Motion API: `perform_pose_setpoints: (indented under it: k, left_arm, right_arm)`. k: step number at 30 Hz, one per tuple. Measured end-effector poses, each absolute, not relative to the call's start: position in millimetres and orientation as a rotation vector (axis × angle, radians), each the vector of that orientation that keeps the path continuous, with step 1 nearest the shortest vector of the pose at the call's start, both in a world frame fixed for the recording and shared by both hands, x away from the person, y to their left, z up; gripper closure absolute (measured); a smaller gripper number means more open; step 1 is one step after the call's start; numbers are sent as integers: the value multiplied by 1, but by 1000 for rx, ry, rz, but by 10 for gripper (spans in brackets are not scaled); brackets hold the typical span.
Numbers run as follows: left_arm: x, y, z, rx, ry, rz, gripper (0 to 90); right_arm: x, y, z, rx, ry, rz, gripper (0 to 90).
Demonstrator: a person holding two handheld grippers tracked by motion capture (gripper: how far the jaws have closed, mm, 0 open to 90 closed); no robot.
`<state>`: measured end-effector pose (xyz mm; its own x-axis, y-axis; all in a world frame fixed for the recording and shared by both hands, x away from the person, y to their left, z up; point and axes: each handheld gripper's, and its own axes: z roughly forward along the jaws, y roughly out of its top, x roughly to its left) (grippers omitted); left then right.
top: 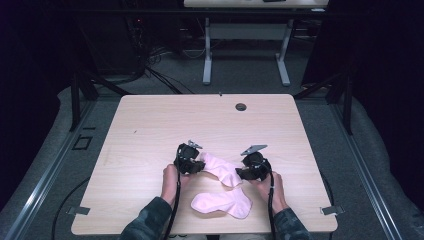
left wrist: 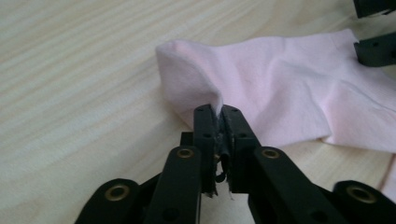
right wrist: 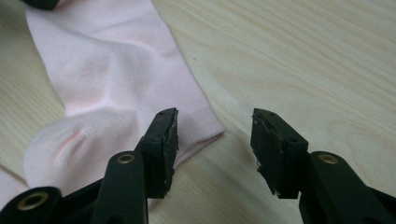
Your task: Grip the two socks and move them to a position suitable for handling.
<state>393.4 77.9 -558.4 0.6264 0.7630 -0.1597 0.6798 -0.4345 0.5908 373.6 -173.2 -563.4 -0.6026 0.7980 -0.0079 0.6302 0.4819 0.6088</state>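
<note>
Left tool [left wrist: 218, 112] pinches the edge of the upper pink sock [left wrist: 289, 88], lifting a small peak of fabric off the table [top: 165, 120]. Right tool [right wrist: 214, 135] stands wide open at that sock's cuff end. A second pink sock [top: 222, 204] lies nearer the person.

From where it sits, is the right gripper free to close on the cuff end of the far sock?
Probably yes. The right gripper is open at the cuff of the far sock, with bare table beside it; the left gripper pinches the other end.
</note>
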Motion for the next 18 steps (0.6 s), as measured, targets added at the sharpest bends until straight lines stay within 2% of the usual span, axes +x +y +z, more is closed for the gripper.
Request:
perform_pose_setpoints:
  k: [3, 5, 9, 14, 18]
  left_arm:
    - [389, 83, -554, 2199, 1125, 162, 694]
    - [387, 87, -549, 2183, 1136, 194, 565]
    - [392, 95, -541, 2153, 1154, 250, 423]
    - [407, 93, -540, 2167, 1149, 269, 402]
    - [412, 90, -542, 2182, 1145, 288, 459]
  right_arm:
    - [370, -179, -559, 1240, 2425, 883, 494]
    - [365, -182, -556, 1263, 2417, 928, 492]
    - [354, -181, -554, 1273, 2428, 952, 486]
    - [349, -173, -561, 1290, 2449, 956, 499]
    - [350, -169, -565, 1298, 2457, 914, 535]
